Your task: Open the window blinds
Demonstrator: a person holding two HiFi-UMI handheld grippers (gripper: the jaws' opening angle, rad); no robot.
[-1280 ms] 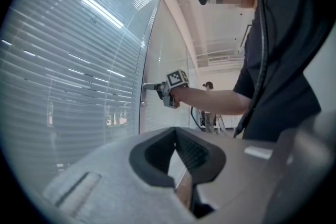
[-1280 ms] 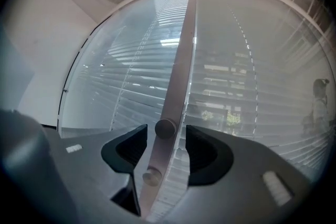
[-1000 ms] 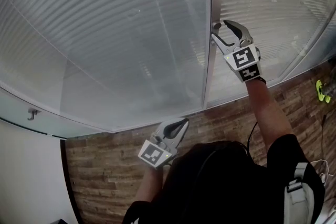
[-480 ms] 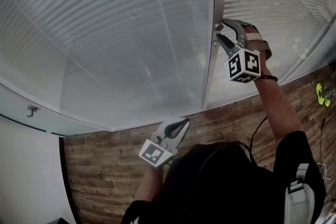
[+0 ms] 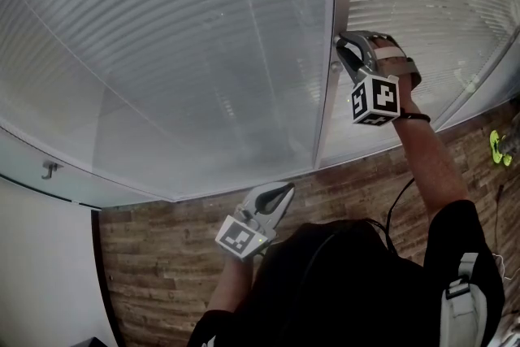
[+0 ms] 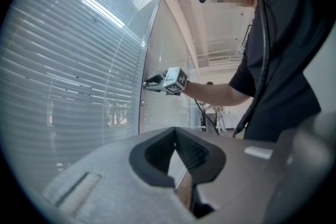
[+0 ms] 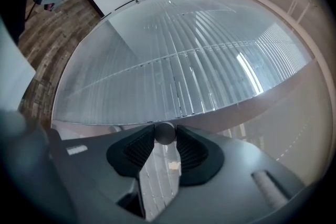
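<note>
I count two blinds (image 5: pixel 203 53) behind the glass, one on each side of a metal post (image 5: pixel 327 93), and their slats lie level, long axis from 9 to 3 o'clock. The right gripper (image 5: pixel 343 46), at 1 o'clock in the head view, is closing its jaws on one small round knob (image 7: pixel 165 132) on that post, with a pad against each side. The left gripper (image 5: pixel 280 193) hangs at 6 o'clock, jaws together on nothing.

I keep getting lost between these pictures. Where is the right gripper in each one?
Head view: the right gripper is at the upper right, tips at the frame post.
Left gripper view: small, left of centre, against the post.
Right gripper view: bottom centre, jaws closing on a knob.
Shared landmark: that post between the blinds.
</note>
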